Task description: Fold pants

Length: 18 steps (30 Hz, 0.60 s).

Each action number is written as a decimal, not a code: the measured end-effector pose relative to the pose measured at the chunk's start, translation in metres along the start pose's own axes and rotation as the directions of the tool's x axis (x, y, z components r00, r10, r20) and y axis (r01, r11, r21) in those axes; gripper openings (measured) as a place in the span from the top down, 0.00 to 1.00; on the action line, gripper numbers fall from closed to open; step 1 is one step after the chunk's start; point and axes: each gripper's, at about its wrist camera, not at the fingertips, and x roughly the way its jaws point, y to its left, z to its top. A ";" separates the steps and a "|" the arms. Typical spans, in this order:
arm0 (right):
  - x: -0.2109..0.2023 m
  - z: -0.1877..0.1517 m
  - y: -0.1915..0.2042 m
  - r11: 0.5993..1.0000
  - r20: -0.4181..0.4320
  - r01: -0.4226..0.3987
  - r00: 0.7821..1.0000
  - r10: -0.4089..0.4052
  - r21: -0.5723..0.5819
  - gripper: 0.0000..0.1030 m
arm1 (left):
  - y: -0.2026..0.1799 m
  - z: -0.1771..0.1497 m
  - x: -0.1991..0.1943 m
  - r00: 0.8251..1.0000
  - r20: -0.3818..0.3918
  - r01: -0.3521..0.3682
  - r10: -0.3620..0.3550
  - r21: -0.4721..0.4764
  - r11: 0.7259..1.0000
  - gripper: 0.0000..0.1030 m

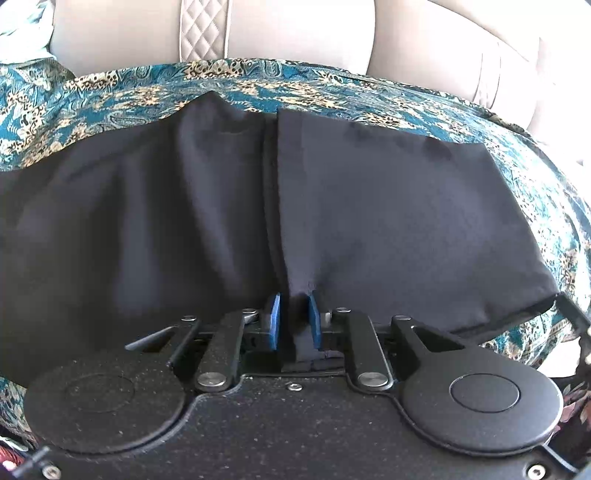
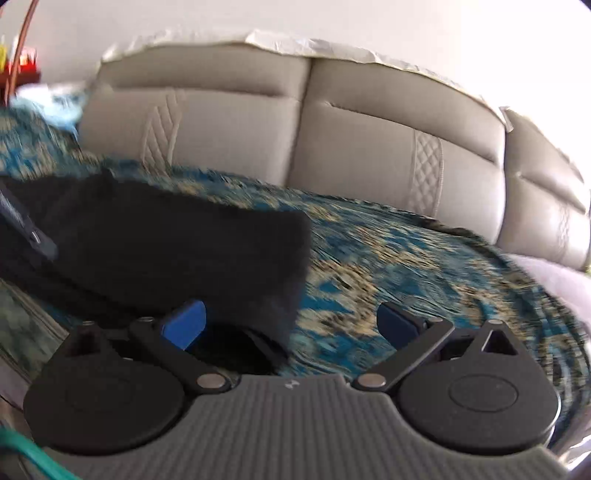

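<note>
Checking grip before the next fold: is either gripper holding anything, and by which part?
Left gripper pinches the black pants at their near edge. Right gripper is open, holding nothing.

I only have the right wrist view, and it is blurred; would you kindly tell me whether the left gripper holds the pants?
Observer: Yes. The left gripper is shut on a pinch of the black pants at their near edge.
Operator: Thank you. How do the pants lie?
Observer: Spread flat on the patterned bedspread, with a lengthwise seam or fold running away from the jaws.
Operator: And what lies beyond them?
Observer: The beige padded headboard, right behind the bedspread's far edge.
</note>
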 end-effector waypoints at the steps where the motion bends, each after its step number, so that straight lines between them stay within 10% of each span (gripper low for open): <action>1: 0.001 0.005 0.000 0.999 0.011 -0.011 1.000 0.011 0.033 0.00 | 0.000 -0.001 0.000 1.000 0.004 0.000 0.000 0.002 1.000 0.82; 15: 0.142 0.062 -0.020 0.914 -0.139 0.017 0.989 0.043 0.406 0.66 | -0.006 -0.015 -0.006 0.997 0.077 -0.018 0.014 0.057 0.998 0.81; 18: 0.167 0.061 -0.025 0.913 -0.177 0.052 0.984 0.022 0.404 0.60 | -0.007 -0.018 -0.008 0.996 0.092 -0.020 0.014 0.062 0.998 0.81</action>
